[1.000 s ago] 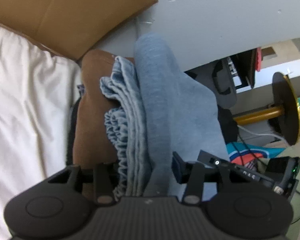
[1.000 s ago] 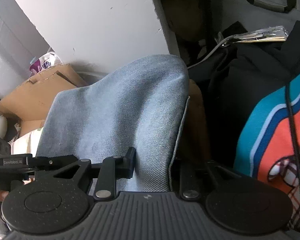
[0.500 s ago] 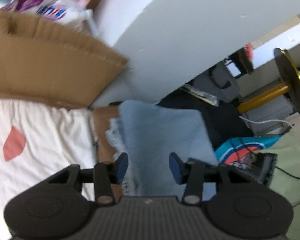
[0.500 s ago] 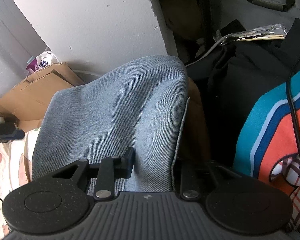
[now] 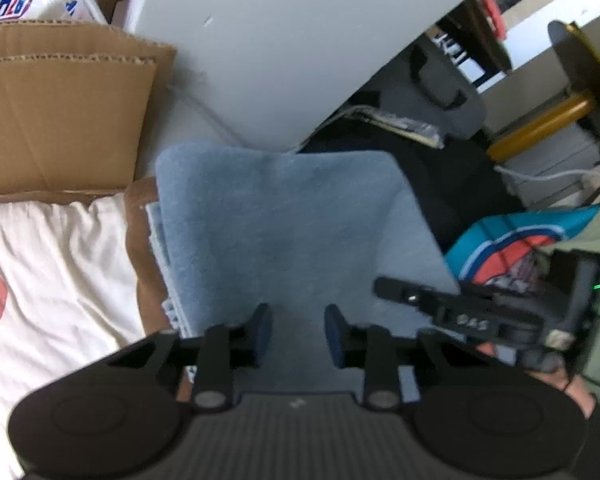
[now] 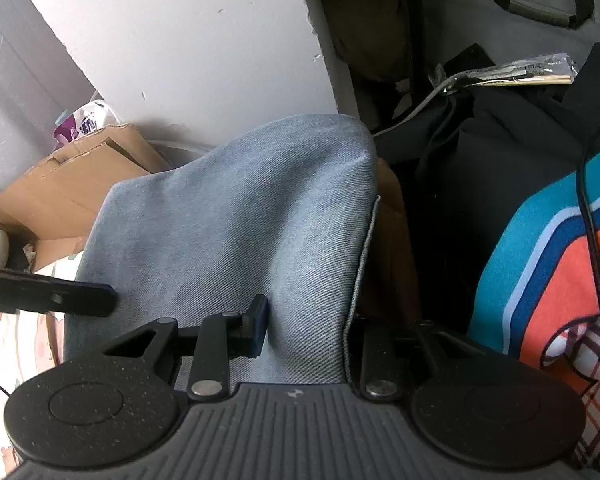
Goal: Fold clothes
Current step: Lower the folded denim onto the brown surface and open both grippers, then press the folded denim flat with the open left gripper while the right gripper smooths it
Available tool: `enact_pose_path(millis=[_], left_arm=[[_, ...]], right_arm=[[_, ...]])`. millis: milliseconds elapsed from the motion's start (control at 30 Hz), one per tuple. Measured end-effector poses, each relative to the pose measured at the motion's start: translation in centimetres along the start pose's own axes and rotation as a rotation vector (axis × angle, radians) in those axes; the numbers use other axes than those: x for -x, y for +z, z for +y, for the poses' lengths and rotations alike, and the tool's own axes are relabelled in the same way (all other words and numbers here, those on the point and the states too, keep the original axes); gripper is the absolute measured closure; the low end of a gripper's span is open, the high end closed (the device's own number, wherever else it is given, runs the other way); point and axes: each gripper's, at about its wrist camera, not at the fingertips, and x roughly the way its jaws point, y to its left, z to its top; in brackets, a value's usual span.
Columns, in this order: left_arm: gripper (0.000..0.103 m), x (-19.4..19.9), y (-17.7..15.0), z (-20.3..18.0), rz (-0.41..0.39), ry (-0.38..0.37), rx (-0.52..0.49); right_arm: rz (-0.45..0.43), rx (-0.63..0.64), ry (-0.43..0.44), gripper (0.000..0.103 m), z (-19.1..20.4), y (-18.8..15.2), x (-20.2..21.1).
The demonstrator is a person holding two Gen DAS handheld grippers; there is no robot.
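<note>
A folded light-blue denim garment (image 5: pixel 284 232) lies in a thick, squared stack just ahead of both grippers, resting on top of a brown garment (image 5: pixel 140 240) that shows along its left side. Its layered hems sit bunched at the left edge, its far edge is a smooth rounded fold, and the top face looks flat. It already lies as a folded piece; whether another fold is still meant for it cannot be told from this.

The left gripper (image 5: pixel 296 334) hovers over the near edge of the denim with its fingers spread and nothing between them but a view of the cloth below. The right gripper (image 6: pixel 308 320) sits at the near right corner of the stack. Its left finger (image 6: pixel 256 320) rests on top of the denim, while the right finger is hidden under the hemmed edge, so the corner appears pinched between them, likely to keep the layers from sliding.

Outward from the fingers, left of the stack a pale cream bedsheet (image 5: pixel 52 272) offers open, soft room. Ahead and left stands a cardboard box (image 5: pixel 60 120), and straight ahead a white wall panel (image 5: pixel 280 40) closes the far edge tightly. To the right, dark bags (image 6: pixel 500 160) and a bright teal-and-orange printed cloth (image 6: pixel 548 260) crowd close to the denim's right hem, crossed by a black cable (image 6: pixel 592 220), leaving little clearance there.
</note>
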Motion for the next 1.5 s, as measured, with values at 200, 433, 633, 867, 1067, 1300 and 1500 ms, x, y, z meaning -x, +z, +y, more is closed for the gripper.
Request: enact_pose_path(millis=[200, 433, 633, 867, 1067, 1300, 1500], left_arm=[[0.1, -1.9, -0.5, 1.2, 0.024, 0.049, 0.013], [0.1, -2.1, -0.8, 1.0, 0.025, 0.099, -0.048], [0.1, -0.6, -0.3, -0.4, 0.008, 0.187, -0.121], [0.1, -2.3, -0.5, -0.3, 0.024, 0.224, -0.174], [0.1, -3.0, 0.0, 0.2, 0.043, 0.23, -0.176], [0.1, -3.5, 0.0, 0.1, 0.045, 0.259, -0.211], [0.1, -3.7, -0.4, -0.5, 0.029, 0.301, -0.247]], right_arm=[[-0.002, 0.002, -0.022, 0.066, 0.1, -0.3, -0.6], [-0.015, 0.051, -0.018, 0.064, 0.9, -0.5, -0.5], [-0.016, 0.046, -0.036, 0.069, 1.1, 0.0, -1.0], [-0.013, 0.03, -0.058, 0.07, 0.7, 0.2, -1.9], [-0.019, 0.029, -0.091, 0.042, 0.6, 0.3, -2.1], [-0.073, 0.102, -0.207, 0.042, 1.4, 0.2, 0.5], [-0.147, 0.181, -0.273, 0.042, 2.9, 0.3, 2.7]])
